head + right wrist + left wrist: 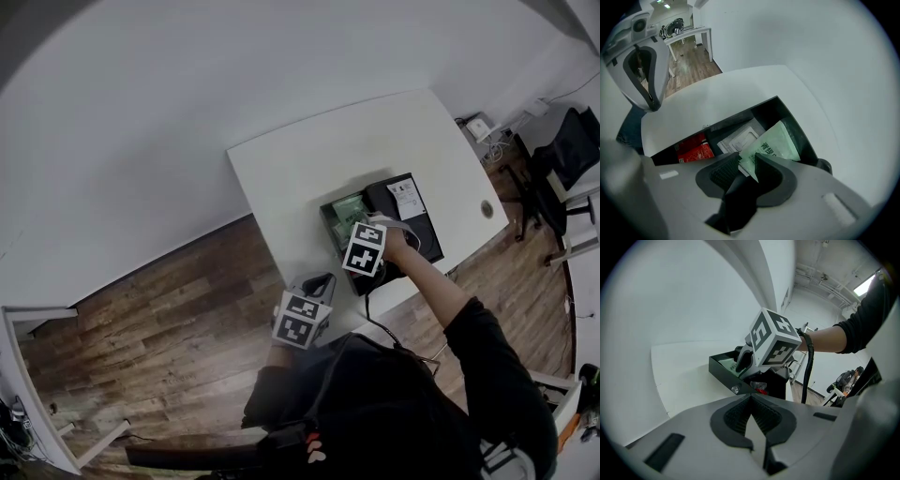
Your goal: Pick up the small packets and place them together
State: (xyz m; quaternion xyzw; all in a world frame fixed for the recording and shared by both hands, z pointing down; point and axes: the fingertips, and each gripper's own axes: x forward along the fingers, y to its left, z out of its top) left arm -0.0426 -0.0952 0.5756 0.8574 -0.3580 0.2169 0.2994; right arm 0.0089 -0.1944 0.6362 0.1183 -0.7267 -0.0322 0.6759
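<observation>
Head view, tabletop: the white tabletop (309, 169) carries a black tray (427, 239) set at its near edge, by the person.
Head view, packets: green packets (347, 214) lie in the tray's left end.
Head view, right gripper: the right gripper (364, 246) points steeply down over the tray, above the green packets.
Head view, left gripper: the left gripper (319, 283) hangs at the tabletop's near edge, apart from the tray.

Left gripper view, jaws: the left gripper (751, 401) is clenched, pads together with nothing between them.
Left gripper view, ahead: the tray (723, 373) with a green packet (727, 364) inside. A red packet (760, 391) shows at the tray's near corner, and the right gripper (743, 364) reaches into the tray.

Right gripper view, jaws: the right gripper (747, 161) stands partly apart. A corner of the green packet (776, 143) sits between the pads, and it seems loose rather than pinched.
Right gripper view, tray: the green packet leans in the right end of the tray (780, 110), over a pale flat packet (738, 139). The red packet (693, 150) lies in the left end.
</observation>
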